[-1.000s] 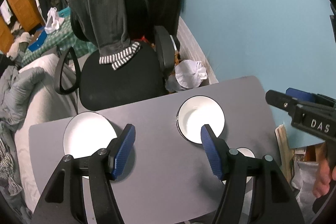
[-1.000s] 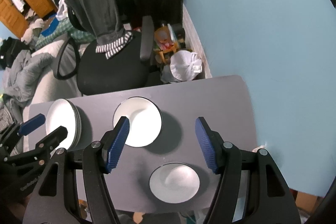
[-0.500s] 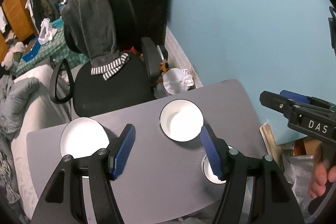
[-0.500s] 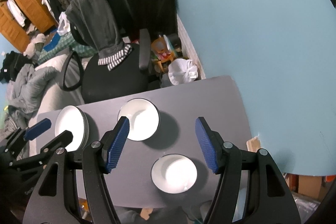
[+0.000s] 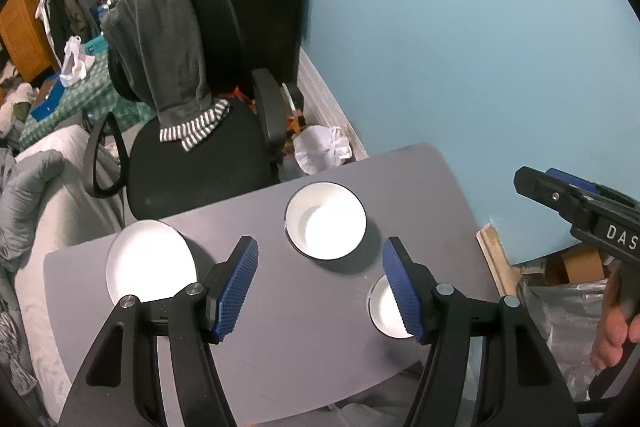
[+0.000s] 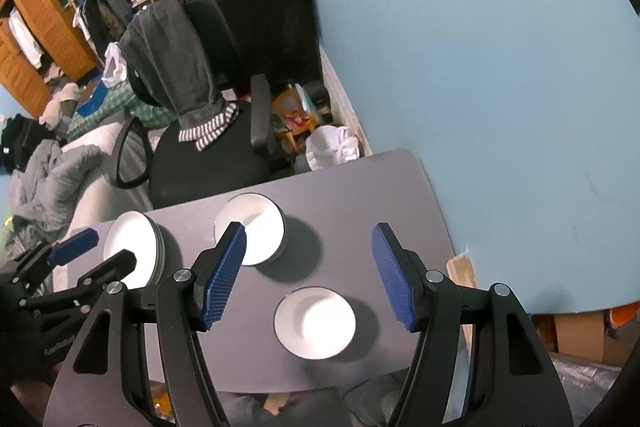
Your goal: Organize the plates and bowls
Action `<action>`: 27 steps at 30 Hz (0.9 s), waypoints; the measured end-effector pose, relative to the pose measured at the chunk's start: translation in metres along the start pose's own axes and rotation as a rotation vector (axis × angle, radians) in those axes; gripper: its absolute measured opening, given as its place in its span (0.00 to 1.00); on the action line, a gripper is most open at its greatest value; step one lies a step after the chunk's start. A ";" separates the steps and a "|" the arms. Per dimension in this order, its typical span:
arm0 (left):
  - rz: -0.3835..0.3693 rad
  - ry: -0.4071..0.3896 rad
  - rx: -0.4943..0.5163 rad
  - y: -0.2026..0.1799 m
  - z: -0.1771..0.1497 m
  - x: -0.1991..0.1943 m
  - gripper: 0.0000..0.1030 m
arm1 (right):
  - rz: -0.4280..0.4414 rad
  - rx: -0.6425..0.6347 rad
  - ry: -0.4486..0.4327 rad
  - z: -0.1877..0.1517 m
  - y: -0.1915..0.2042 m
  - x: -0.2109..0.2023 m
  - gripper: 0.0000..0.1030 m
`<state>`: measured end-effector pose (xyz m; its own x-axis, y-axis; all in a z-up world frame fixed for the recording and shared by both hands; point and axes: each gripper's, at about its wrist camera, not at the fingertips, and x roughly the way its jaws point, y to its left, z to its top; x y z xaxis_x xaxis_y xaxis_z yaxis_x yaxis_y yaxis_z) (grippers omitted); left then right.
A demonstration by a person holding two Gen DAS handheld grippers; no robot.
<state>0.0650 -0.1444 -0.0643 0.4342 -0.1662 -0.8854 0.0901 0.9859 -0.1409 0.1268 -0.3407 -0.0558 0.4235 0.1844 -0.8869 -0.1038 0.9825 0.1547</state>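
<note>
On a grey table [image 5: 420, 195] stand a stack of white plates [image 5: 150, 263] at the left, a white bowl with a dark rim [image 5: 326, 221] in the middle, and a smaller white dish [image 5: 384, 311] near the front, partly behind one finger. My left gripper [image 5: 319, 251] hangs open well above them, holding nothing. The right wrist view shows the same plate stack [image 6: 134, 253], bowl [image 6: 250, 227] and small dish [image 6: 315, 323] on the table [image 6: 380, 195]. My right gripper [image 6: 310, 239] is open and empty, high over the small dish.
A black office chair [image 5: 192, 163] draped with a grey garment stands behind the table. A white bag [image 5: 320, 149] lies on the floor by the blue wall [image 5: 480, 47]. Bedding [image 5: 36, 195] is at the left and cardboard boxes [image 6: 580, 335] at the right.
Both grippers have risen and drawn back from the table, so the dishes look smaller and more of the room shows. Both pairs of jaws kept their width. No dish moved.
</note>
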 end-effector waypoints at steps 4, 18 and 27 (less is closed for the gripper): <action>-0.007 0.013 0.010 -0.003 -0.002 0.001 0.64 | 0.000 0.018 0.007 -0.005 -0.005 -0.001 0.62; -0.034 0.109 0.084 -0.016 -0.015 0.031 0.64 | -0.031 0.057 0.087 -0.040 -0.025 0.019 0.62; -0.068 0.217 0.093 -0.029 -0.029 0.078 0.64 | -0.010 0.107 0.187 -0.069 -0.045 0.056 0.62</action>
<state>0.0705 -0.1850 -0.1426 0.2222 -0.2139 -0.9512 0.1987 0.9651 -0.1706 0.0928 -0.3761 -0.1424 0.2489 0.1759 -0.9524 0.0005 0.9833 0.1817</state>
